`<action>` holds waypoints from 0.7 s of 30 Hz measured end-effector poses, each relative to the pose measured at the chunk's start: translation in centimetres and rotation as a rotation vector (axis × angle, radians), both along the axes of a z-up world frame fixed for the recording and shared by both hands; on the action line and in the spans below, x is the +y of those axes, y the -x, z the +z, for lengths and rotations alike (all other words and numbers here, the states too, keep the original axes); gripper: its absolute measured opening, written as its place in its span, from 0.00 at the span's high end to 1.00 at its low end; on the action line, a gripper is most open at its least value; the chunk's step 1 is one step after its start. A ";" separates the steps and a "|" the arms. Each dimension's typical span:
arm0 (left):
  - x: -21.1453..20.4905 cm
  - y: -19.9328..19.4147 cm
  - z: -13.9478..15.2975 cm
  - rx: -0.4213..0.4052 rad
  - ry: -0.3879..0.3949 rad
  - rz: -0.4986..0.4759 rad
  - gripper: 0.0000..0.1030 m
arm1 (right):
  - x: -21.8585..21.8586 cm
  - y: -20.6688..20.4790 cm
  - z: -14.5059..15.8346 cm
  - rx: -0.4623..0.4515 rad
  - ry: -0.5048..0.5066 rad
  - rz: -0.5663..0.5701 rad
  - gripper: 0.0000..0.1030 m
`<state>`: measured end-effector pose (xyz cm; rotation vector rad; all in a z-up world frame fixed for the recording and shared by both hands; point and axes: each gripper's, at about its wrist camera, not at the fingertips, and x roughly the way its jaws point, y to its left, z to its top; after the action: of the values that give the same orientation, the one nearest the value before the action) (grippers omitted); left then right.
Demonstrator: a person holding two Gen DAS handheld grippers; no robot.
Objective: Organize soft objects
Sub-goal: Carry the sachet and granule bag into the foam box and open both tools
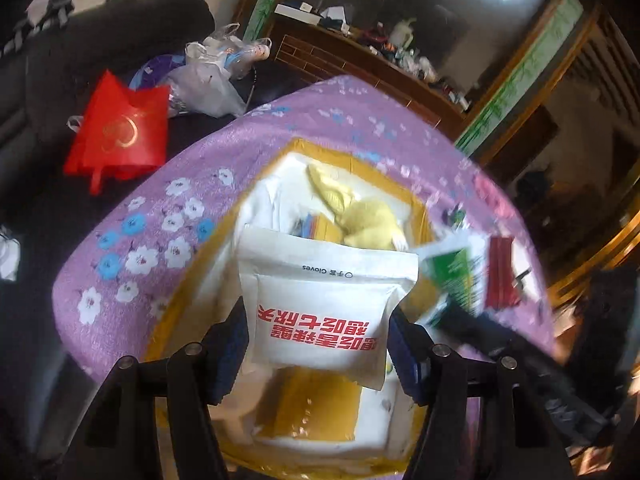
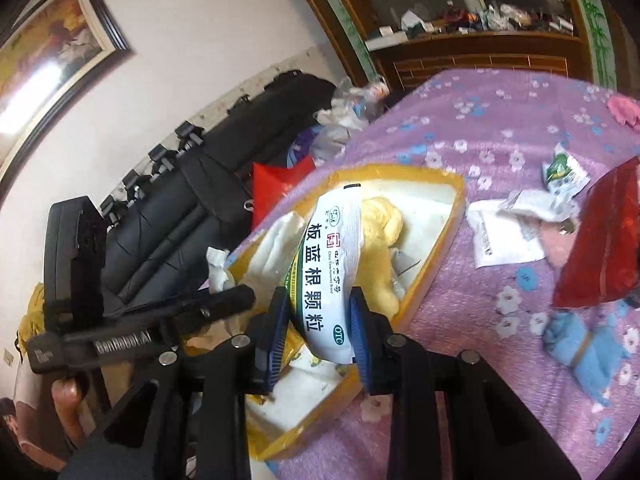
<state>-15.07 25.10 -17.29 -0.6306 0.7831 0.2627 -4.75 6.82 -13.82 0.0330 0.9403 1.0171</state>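
Note:
My left gripper is shut on a white gloves pouch with red print, held above a yellow-taped foam box on the purple flowered blanket. A yellow plush lies inside the box. My right gripper is shut on a white and green medicine sachet, held over the same box, with the yellow plush behind it. The other gripper's black body shows at left in the right wrist view.
On the blanket lie a red packet, a blue towel roll, white pouches and a green sachet. A red bag and plastic bags lie on the black sofa. A cluttered wooden cabinet stands behind.

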 end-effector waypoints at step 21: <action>-4.0 0.0 2.5 -0.165 0.187 -0.166 0.02 | -2.6 1.9 2.5 -0.061 0.017 -0.087 0.41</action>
<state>-15.08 21.07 -14.82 -0.7484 0.7007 -0.0153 -6.60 4.19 -11.33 0.0282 0.8846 0.9253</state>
